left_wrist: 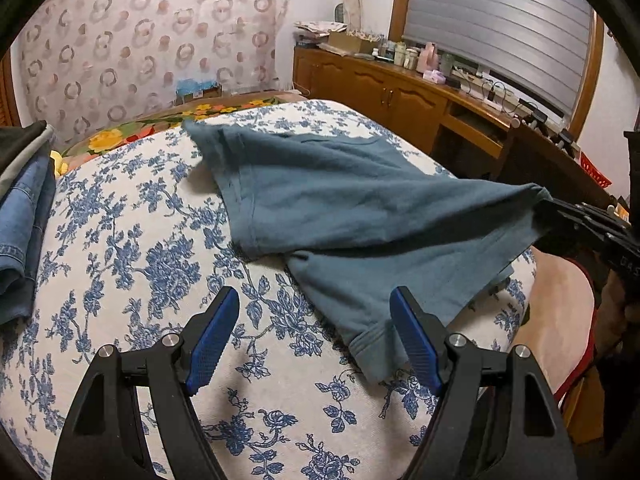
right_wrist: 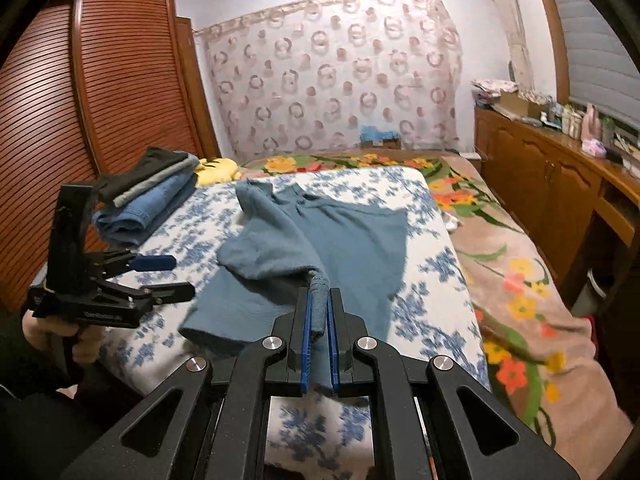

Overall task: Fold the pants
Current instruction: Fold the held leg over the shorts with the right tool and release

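Note:
Teal pants (left_wrist: 360, 208) lie spread on the blue-flowered bed cover (left_wrist: 132, 248). My right gripper (right_wrist: 320, 294) is shut on a ribbed cuff (right_wrist: 318, 280) and lifts that corner off the bed. In the left wrist view it enters from the right edge as the right gripper (left_wrist: 560, 212), with fabric stretched towards it. My left gripper (left_wrist: 315, 294) hovers open over the near edge of the pants. The other ribbed cuff (left_wrist: 372, 354) lies just inside its right finger, and neither pad presses on it. In the right wrist view the left gripper (right_wrist: 176, 276) hangs at the left, held by a hand.
A stack of folded clothes (right_wrist: 148, 200) with jeans sits at the cover's far left corner, beside a yellow plush toy (right_wrist: 218, 170). A flowered blanket (right_wrist: 520, 280) covers the bed's right side. A wooden dresser (right_wrist: 540, 184) runs along the right wall and a slatted wardrobe (right_wrist: 100, 80) stands left.

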